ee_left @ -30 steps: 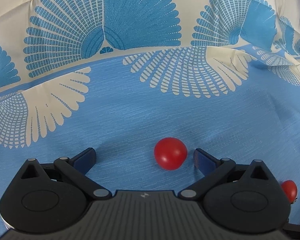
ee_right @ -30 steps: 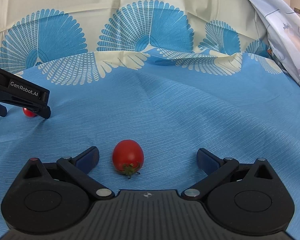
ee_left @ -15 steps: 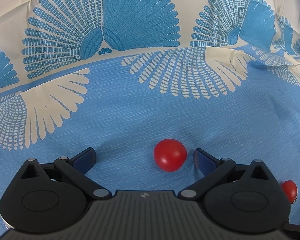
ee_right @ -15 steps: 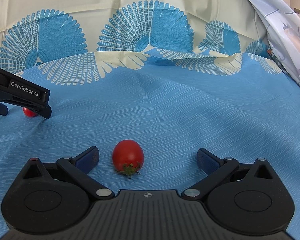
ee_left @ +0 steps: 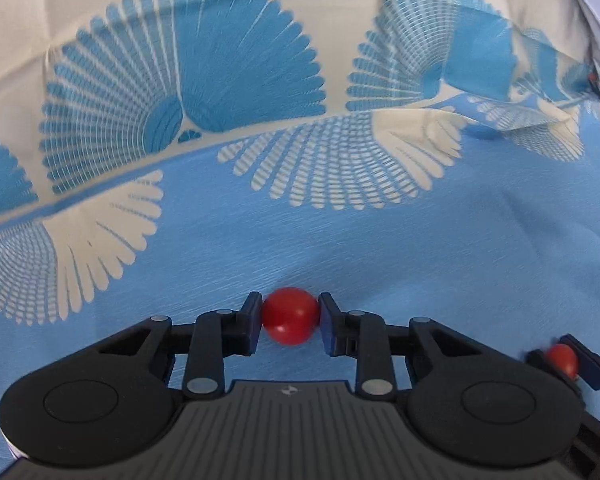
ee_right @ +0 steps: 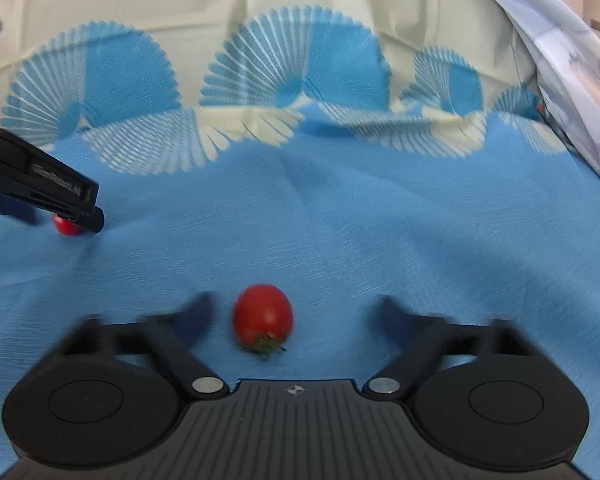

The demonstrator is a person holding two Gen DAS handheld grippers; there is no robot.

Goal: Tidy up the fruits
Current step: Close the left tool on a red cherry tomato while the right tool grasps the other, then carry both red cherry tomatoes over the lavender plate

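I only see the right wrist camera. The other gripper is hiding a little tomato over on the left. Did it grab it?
Observer: Yes. The left gripper has just been closing its jaws, and its pads press both sides of the round tomato.
Operator: My fingers look blurry. Did mine catch my tomato?
Observer: From the left wrist camera, the right gripper, also just closing, has a finger against each side of the tomato with the stalk.
Operator: Has the left one a green stalk too?
Observer: None shows on the round tomato from its camera.
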